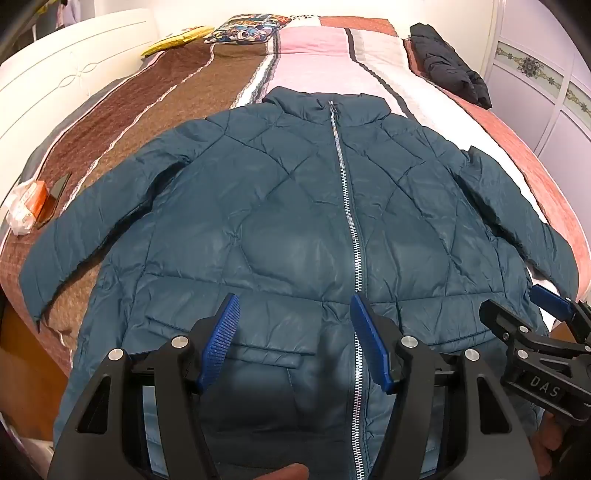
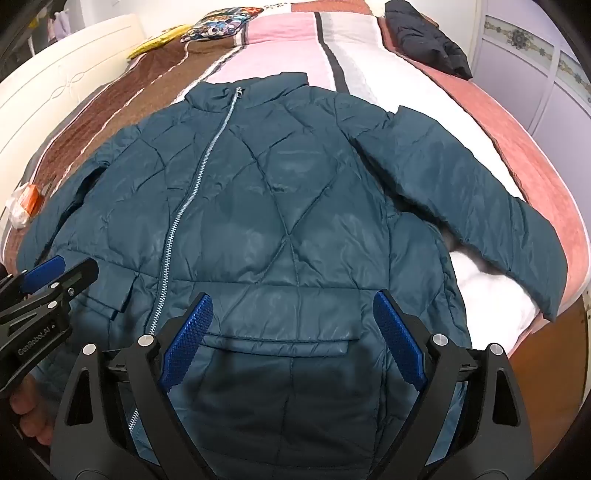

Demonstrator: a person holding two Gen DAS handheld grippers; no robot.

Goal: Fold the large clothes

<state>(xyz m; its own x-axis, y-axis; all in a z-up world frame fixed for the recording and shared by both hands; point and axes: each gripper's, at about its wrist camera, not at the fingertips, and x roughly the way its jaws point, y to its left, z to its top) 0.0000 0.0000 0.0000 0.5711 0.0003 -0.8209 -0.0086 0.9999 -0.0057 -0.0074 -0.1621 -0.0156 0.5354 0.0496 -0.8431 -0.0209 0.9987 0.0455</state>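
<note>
A teal quilted puffer jacket (image 1: 295,206) lies flat and face up on the bed, zipped, collar at the far end, both sleeves spread out to the sides. It also fills the right wrist view (image 2: 280,221). My left gripper (image 1: 293,310) is open and empty, hovering over the jacket's lower front beside the zipper (image 1: 347,206). My right gripper (image 2: 293,306) is open and empty over the lower right front, above a flap pocket (image 2: 280,341). Each gripper shows at the edge of the other's view, the right one (image 1: 546,306) and the left one (image 2: 48,273).
The bed has a striped brown, pink and white cover (image 1: 192,96). A folded dark jacket (image 1: 447,62) lies at the far right. Pillows (image 1: 243,27) lie at the head. An orange and white packet (image 1: 27,203) sits at the left edge. A white headboard (image 1: 66,77) stands at left, a wardrobe (image 1: 546,81) at right.
</note>
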